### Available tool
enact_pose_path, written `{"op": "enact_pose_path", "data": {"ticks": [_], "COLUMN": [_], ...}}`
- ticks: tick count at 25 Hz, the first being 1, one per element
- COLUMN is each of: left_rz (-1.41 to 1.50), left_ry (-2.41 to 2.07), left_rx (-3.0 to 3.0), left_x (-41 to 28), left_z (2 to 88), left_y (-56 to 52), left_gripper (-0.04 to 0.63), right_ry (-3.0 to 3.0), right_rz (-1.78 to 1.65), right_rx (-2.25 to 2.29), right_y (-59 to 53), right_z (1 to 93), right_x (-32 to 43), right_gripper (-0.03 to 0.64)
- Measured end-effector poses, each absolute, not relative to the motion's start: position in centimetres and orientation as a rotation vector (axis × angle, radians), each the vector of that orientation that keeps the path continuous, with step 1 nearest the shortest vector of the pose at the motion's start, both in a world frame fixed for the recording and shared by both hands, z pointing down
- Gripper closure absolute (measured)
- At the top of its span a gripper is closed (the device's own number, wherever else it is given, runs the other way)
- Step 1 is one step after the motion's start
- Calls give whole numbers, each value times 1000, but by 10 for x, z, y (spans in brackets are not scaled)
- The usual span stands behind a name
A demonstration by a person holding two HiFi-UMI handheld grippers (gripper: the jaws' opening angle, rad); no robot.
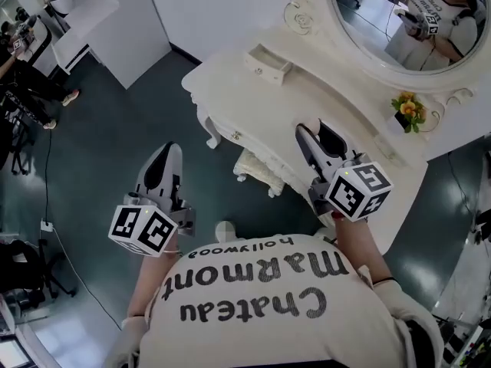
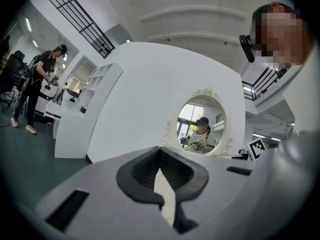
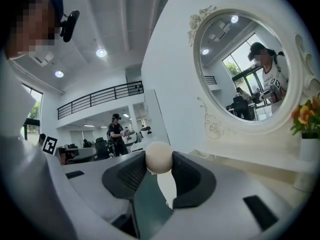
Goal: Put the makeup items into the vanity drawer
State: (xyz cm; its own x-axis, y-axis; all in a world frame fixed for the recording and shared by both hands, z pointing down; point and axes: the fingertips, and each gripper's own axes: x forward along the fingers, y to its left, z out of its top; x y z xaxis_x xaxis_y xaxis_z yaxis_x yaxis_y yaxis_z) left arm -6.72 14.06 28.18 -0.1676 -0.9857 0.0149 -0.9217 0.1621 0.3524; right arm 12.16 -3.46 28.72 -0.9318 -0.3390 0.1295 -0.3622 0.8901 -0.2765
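My right gripper (image 3: 159, 168) is shut on a small cream ball-shaped makeup item (image 3: 159, 157), pinched between its black pads near the tips. In the head view this gripper (image 1: 316, 132) hangs over the front edge of the cream vanity table (image 1: 307, 90), pointing at the mirror; the ball is hidden there. My left gripper (image 1: 169, 152) is off the vanity's left end, over the dark floor. Its pads (image 2: 145, 176) meet with nothing between them. A small open drawer (image 1: 268, 63) sits on the vanity top at the back left. A front drawer with a knob (image 1: 236, 135) looks closed.
An oval mirror (image 1: 406, 21) backs the vanity and reflects the person. A small pot of orange flowers (image 1: 406, 112) stands at the right of the top. A cream stool (image 1: 259, 172) sits under the table. White cabinets (image 1: 100, 21) and another person (image 2: 42, 86) are at the left.
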Motion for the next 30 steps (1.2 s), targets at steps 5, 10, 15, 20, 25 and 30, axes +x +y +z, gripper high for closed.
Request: {"op": "enact_pose_path", "data": {"ticks": [5, 10, 15, 20, 25, 30], "left_rz": [-355, -354, -367, -371, -370, -375], "left_ry": [-2152, -2103, -2077, -2037, -2014, -2046], "left_rx": [1900, 1953, 1976, 1979, 1955, 1924], "left_x": [-112, -146, -176, -182, -191, -211], "left_z": [280, 280, 281, 294, 308, 310], "left_y": [136, 132, 129, 122, 107, 89], "left_gripper": [586, 586, 586, 586, 586, 586], "right_ry": [-2965, -2953, -2925, -2841, -2801, -2782], "right_rz": [522, 516, 510, 509, 531, 598], "right_rx": [648, 715, 770, 819, 831, 832], "right_y": [-34, -25, -19, -23, -45, -81], "right_z": [291, 292, 298, 313, 327, 340], "right_x": [87, 61, 43, 44, 37, 22], "right_gripper": [448, 448, 448, 448, 448, 448]}}
